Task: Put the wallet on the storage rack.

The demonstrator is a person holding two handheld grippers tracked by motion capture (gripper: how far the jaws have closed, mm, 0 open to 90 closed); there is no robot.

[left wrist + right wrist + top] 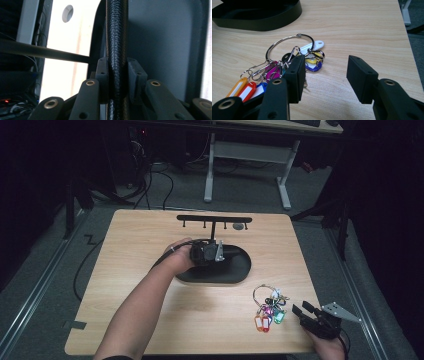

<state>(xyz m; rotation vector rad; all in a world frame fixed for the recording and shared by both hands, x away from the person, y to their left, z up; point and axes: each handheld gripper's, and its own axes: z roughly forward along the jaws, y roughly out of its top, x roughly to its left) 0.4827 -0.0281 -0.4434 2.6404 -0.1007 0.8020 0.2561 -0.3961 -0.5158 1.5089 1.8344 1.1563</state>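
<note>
The key bunch (287,62), a big wire ring carrying coloured tags, lies flat on the table (150,270) near its front right corner, well apart from the black key stand (214,247) further back. The right gripper (324,75) sits low just beside the bunch with its jaws spread and nothing between them; in the right gripper view one jaw overlaps the tags while the other is over bare wood, so the ring is off to the side of the gap, not inside it. Closing from here would likely catch a loose tag or a small clip instead of the ring, and the bunch could slide or dangle awkwardly. The left gripper (117,75) is pinching the stand's upright post (117,37) above its oval tray; a tug on that post could tip the stand.
</note>
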